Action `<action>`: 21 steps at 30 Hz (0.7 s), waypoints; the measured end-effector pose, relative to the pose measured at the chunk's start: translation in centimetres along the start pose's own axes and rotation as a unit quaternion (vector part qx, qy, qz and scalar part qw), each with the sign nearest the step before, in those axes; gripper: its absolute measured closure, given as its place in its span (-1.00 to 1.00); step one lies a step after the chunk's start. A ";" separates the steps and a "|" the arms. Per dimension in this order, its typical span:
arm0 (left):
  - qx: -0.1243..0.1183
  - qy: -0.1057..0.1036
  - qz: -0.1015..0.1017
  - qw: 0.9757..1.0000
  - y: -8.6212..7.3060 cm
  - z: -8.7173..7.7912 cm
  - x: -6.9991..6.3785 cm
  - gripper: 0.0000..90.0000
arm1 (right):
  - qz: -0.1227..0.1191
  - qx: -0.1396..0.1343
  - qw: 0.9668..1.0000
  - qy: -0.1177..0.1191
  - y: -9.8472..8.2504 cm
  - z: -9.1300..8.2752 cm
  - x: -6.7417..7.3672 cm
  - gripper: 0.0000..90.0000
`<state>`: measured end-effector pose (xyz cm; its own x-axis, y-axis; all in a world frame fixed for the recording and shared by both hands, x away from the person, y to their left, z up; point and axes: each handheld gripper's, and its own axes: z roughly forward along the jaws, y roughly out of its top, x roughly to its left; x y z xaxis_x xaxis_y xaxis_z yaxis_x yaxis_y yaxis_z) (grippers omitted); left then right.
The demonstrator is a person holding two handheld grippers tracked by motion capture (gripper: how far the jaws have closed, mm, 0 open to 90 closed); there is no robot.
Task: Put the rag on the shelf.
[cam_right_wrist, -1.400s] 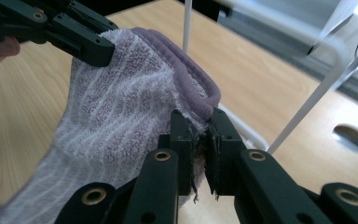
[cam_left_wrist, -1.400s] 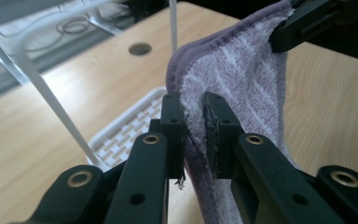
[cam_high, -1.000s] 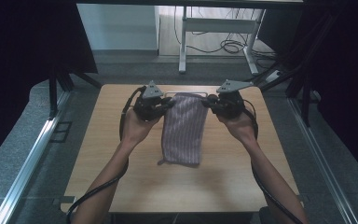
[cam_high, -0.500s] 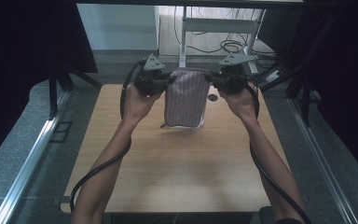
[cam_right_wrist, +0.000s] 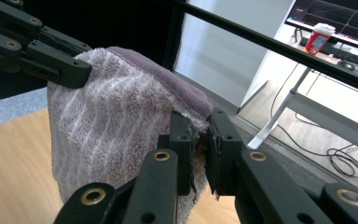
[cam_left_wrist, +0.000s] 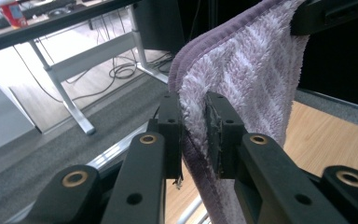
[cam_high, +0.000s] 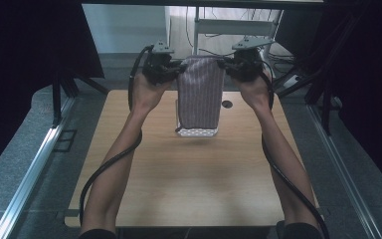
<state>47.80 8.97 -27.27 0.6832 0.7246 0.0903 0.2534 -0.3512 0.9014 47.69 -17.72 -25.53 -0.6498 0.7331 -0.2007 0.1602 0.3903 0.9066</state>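
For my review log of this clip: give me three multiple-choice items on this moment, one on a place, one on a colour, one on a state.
1. Where is the towel?
A. flat on the table
B. hanging in the air above the table
C. on the floor

2. What colour is the towel?
A. purple with pale stripes
B. plain green
C. red and black

3. How do the left gripper and the right gripper stand?
A. both open
B. one shut
C. both shut on the towel's top corners

Key: 1 B, its lower edge hangs over the wooden top; 2 A, both gripper views show it; 3 C, cloth is pinched between each pair of jaws.
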 end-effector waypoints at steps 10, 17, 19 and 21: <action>0.002 0.006 -0.049 0.999 1.1 2.2 2.9 0.68 | 0.018 -0.004 1.000 -0.014 1.2 2.8 -1.7 0.81; 0.021 0.025 -0.059 0.998 0.5 5.0 4.1 0.67 | 0.036 0.010 0.999 -0.024 0.5 5.3 -2.8 0.81; 0.026 0.031 -0.060 0.997 0.2 5.8 4.4 0.67 | 0.044 0.017 0.999 -0.027 0.1 6.1 -3.0 0.81; 0.033 0.038 -0.057 0.997 -0.2 6.7 4.6 0.67 | 0.047 0.024 0.998 -0.029 -0.4 6.9 -3.3 0.81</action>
<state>55.46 8.43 -29.85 0.5938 0.8043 0.0221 0.3726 -0.2992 0.8785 54.88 -16.40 -27.78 -0.5860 0.7985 -0.1379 0.2542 0.3428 0.9044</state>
